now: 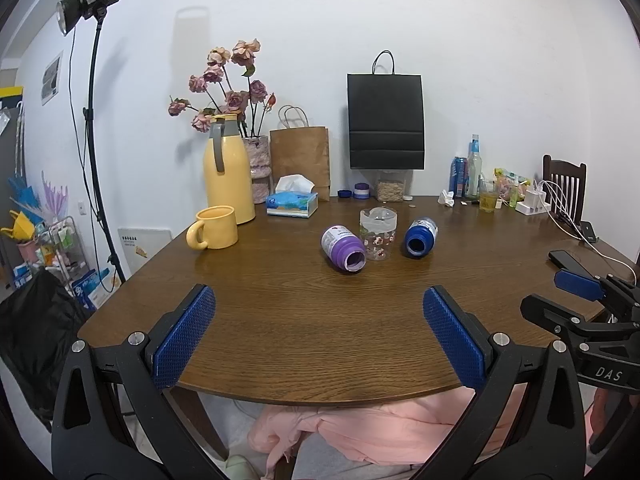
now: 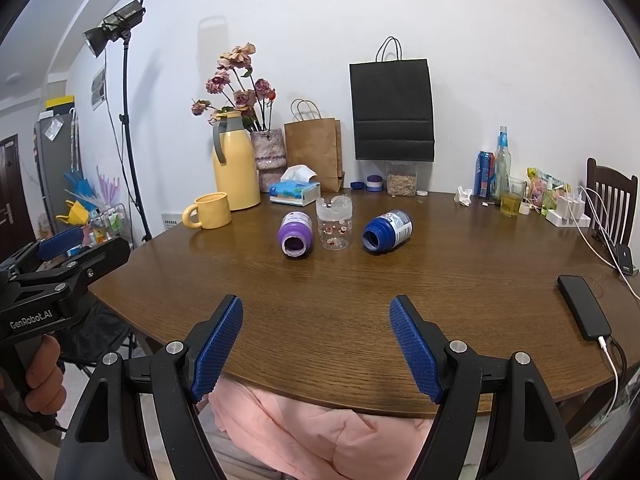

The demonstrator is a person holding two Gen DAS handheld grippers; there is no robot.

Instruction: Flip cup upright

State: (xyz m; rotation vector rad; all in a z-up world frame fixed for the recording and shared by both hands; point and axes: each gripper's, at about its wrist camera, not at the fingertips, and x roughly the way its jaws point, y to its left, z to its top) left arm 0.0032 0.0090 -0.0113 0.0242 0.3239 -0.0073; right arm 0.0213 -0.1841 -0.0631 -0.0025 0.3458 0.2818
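A clear plastic cup (image 1: 378, 234) with small red flower prints stands upside down in the middle of the brown table (image 1: 280, 320), its ridged base on top; it also shows in the right wrist view (image 2: 334, 222). A purple bottle (image 1: 343, 248) lies on its side just left of it, a blue bottle (image 1: 419, 237) just right, both mouths toward me. My left gripper (image 1: 319, 322) is open and empty over the near table edge. My right gripper (image 2: 316, 334) is open and empty, also near the front edge, well short of the cup.
A yellow mug (image 1: 214, 227), yellow thermos (image 1: 228, 168), tissue box (image 1: 292, 202), flower vase and paper bags stand at the back left. Bottles, a can and a glass (image 2: 512, 198) crowd the back right. A black phone (image 2: 584, 306) on a cable lies at the right edge.
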